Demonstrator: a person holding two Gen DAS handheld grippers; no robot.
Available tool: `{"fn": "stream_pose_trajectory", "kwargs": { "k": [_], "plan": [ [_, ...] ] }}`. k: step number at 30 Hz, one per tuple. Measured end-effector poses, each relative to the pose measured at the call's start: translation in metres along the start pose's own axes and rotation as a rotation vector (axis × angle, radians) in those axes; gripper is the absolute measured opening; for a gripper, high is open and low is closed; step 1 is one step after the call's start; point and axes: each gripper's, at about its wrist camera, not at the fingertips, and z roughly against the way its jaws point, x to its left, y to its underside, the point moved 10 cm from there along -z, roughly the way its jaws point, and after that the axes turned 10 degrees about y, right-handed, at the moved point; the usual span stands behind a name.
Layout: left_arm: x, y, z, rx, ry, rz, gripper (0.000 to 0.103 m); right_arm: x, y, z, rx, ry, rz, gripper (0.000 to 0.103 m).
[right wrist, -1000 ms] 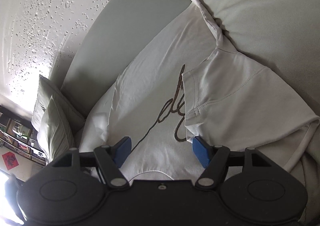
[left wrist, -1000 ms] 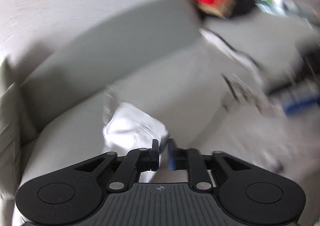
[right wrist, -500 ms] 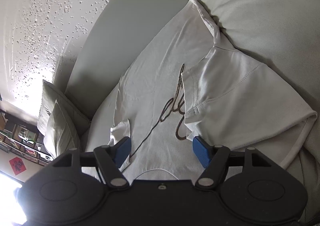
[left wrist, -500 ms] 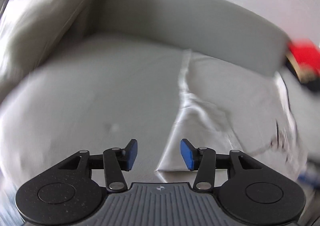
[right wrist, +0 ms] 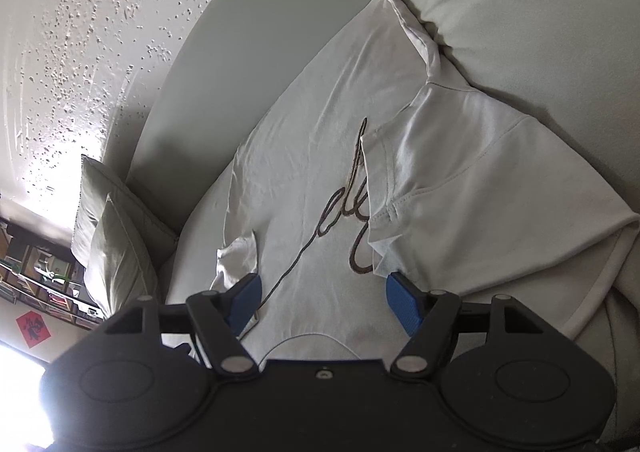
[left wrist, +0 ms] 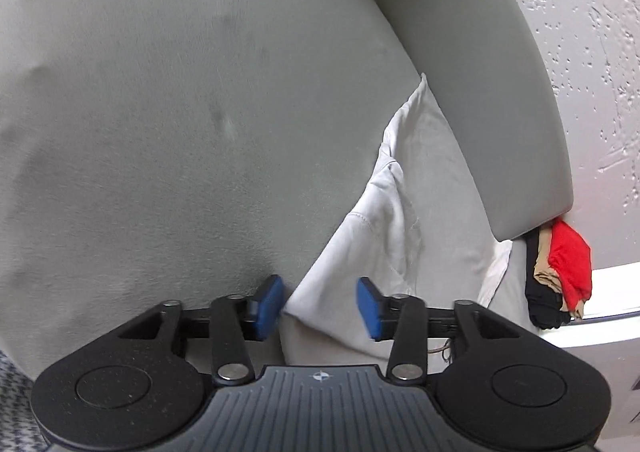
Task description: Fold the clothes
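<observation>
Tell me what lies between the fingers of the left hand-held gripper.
In the left wrist view, a corner of the white shirt lies between its open fingers, ungripped.

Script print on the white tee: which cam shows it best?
Right wrist: the script print runs across the white tee, partly covered by the folded-over sleeve. Left wrist shows only a plain edge of the tee, no print.
</observation>
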Motion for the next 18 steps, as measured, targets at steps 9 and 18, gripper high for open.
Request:
{"fn": "stream_pose_trajectory", "kwargs": {
  "k": [9,18],
  "plan": [
    [-0.012,0.011,-0.004,-0.033,-0.133,-0.133,0.008,0.001,0.002,0.0,-0.01,0.012,0.014,0.069],
    [-0.048,0.02,0.028,-0.217,-0.364,-0.471,0.019,0.005,-0.004,0.021,-0.053,0.018,0.09,0.069]
  ]
}}
